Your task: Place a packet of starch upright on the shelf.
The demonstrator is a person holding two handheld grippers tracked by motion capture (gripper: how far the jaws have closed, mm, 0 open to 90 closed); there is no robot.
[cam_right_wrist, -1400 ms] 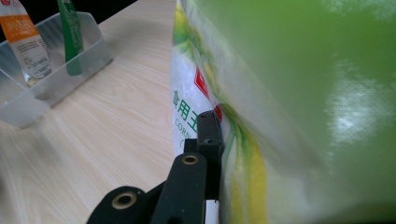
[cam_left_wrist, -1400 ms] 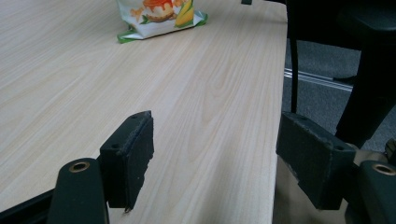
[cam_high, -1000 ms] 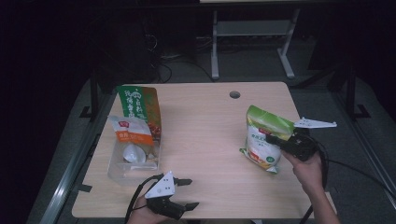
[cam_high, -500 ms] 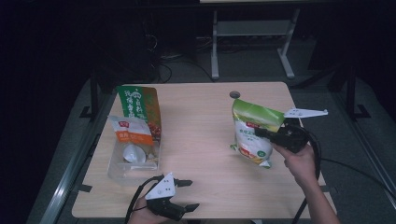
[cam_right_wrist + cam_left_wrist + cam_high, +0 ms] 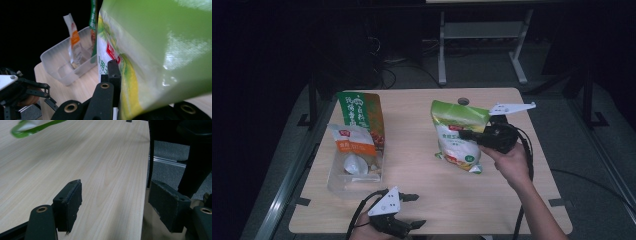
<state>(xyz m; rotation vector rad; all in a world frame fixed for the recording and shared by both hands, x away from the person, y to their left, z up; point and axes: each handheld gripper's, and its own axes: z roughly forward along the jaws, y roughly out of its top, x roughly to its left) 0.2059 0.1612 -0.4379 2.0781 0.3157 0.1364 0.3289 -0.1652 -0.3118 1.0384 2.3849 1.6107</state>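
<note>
Room for moving was widest in the middle of the pale wood-grain table [image 5: 412, 125], between the clear plastic tray [image 5: 354, 175] near its left edge and the green pouch [image 5: 459, 135] toward its right. The right gripper [image 5: 464, 134] had its jaws clamped on that glossy, crinkled pouch, green above and white and yellow below, holding it upright and clear of the tabletop; in the right gripper view one black jaw pressed flat against the pouch's printed face [image 5: 155, 50]. The tray, a frosted rectangular tub, held a small white and orange sachet [image 5: 352, 147] and a tall green and orange bag [image 5: 361, 114] leaning inside it. The left gripper [image 5: 414, 211] sat at the table's near edge, its flat matte jaws spread wide on nothing, bare wood between them [image 5: 112, 182].
</note>
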